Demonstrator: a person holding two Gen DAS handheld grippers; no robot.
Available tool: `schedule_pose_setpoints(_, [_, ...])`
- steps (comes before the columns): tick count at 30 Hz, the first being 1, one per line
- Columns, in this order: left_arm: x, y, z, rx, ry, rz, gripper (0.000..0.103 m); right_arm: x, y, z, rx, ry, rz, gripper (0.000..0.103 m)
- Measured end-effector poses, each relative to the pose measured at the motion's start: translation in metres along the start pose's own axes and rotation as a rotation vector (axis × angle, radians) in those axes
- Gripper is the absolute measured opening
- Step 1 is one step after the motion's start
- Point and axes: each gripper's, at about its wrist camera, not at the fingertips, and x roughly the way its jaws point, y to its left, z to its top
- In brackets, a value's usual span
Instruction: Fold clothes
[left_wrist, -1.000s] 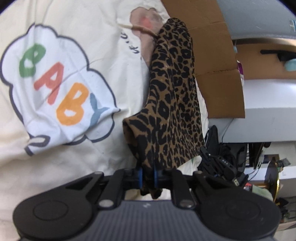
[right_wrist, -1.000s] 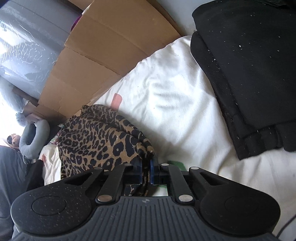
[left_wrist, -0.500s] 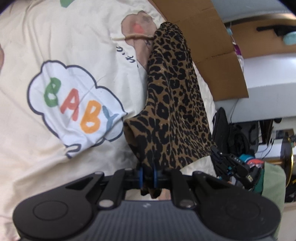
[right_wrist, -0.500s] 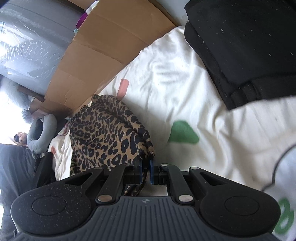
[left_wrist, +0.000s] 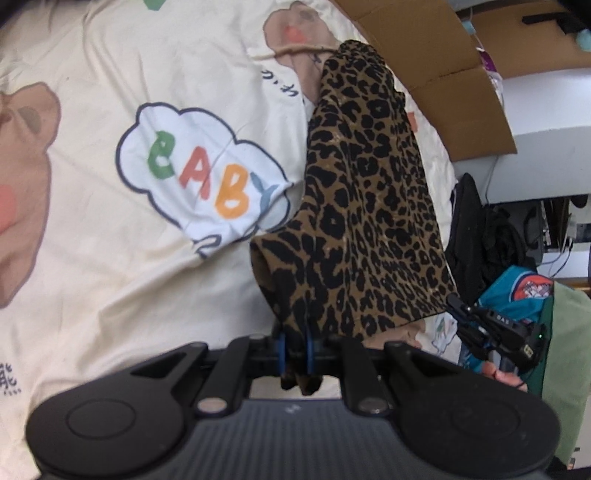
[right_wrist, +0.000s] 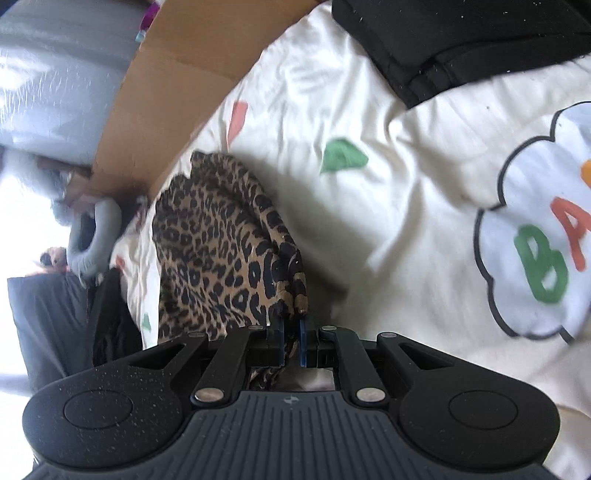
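A leopard-print garment (left_wrist: 369, 206) stretches up and away over a cream bedsheet (left_wrist: 110, 258) printed with a "BABY" cloud. My left gripper (left_wrist: 295, 350) is shut on its near corner, and the cloth bunches between the blue pads. In the right wrist view the same leopard-print garment (right_wrist: 218, 254) hangs to the left, and my right gripper (right_wrist: 291, 341) is shut on another edge of it. The other gripper (left_wrist: 495, 332) shows at the right of the left wrist view, with a hand behind it.
A folded black garment (right_wrist: 461, 40) lies on the bedsheet (right_wrist: 388, 184) at the upper right. Brown cardboard (left_wrist: 436, 62) lines the bed's far side, cardboard (right_wrist: 177, 92) too in the right view. A grey neck pillow (right_wrist: 92, 236) and dark clutter sit past the bed edge.
Both grippers have lifted and shifted with the garment still gripped. The "BABY" cloud slid toward the centre in the left view and came into the right view, where the black garment moved up.
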Motion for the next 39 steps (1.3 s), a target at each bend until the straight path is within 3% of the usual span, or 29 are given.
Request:
schedule_pose_setpoints(13, [-0.008,-0.009,-0.024,0.027,0.107,0.009,0.010,-0.030,-0.004,-0.019,-0.011,0.077,-0.026,0.005])
schedule_pose_setpoints(20, [0.019,0.002,-0.034,0.009,0.156,0.024,0.012,-0.030,-0.020,-0.026,-0.006,0.093,-0.067,0.005])
schedule_pose_setpoints(24, [0.028,0.006,-0.033,0.008,0.187,0.063,0.017,-0.024,-0.031,-0.026,0.049,0.095,-0.098,0.007])
schedule_pose_setpoints(28, [0.017,0.006,-0.027,0.027,0.188,0.123,0.022,-0.025,-0.037,-0.028,0.058,0.093,-0.146,0.007])
schedule_pose_setpoints(32, [0.004,0.006,-0.016,0.013,0.154,0.131,0.025,-0.034,-0.039,-0.028,0.048,0.073,-0.172,0.007])
schedule_pose_setpoints(39, [0.004,-0.025,0.012,0.066,0.105,0.094,0.029,-0.050,-0.031,-0.021,-0.013,0.025,-0.169,0.009])
